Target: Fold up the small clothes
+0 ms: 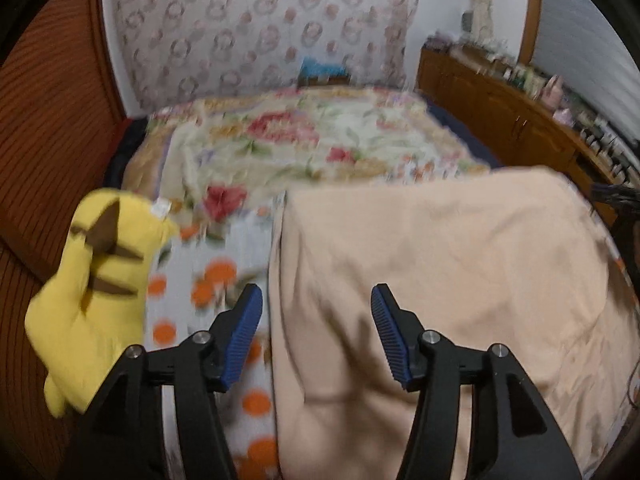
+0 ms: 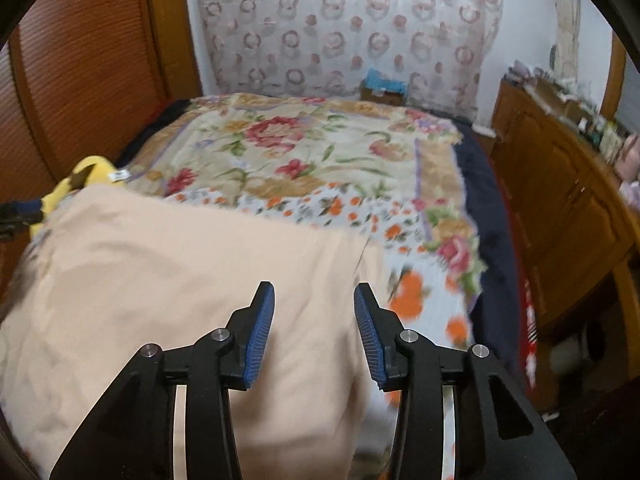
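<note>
A peach-coloured garment (image 1: pixel 440 272) lies spread flat on the flowered bedspread (image 1: pixel 280 140), with a fold line along its far edge. My left gripper (image 1: pixel 316 300) hangs open over the garment's left edge, its blue pads (image 1: pixel 244 332) apart with nothing between them. In the right wrist view the same garment (image 2: pixel 180 272) fills the lower left. My right gripper (image 2: pixel 314 296) is open above the garment's right edge, and its pads (image 2: pixel 262 328) grip nothing. The other gripper shows as a dark shape at the left rim of this view.
A yellow plush toy (image 1: pixel 96 280) lies at the bed's left side beside the orange-brown slatted wardrobe (image 1: pixel 48 120). A wooden dresser (image 2: pixel 560 184) crowded with small items runs along the right. A patterned curtain (image 2: pixel 340 28) hangs behind the bed, with a blue-topped box (image 2: pixel 384 88) below it.
</note>
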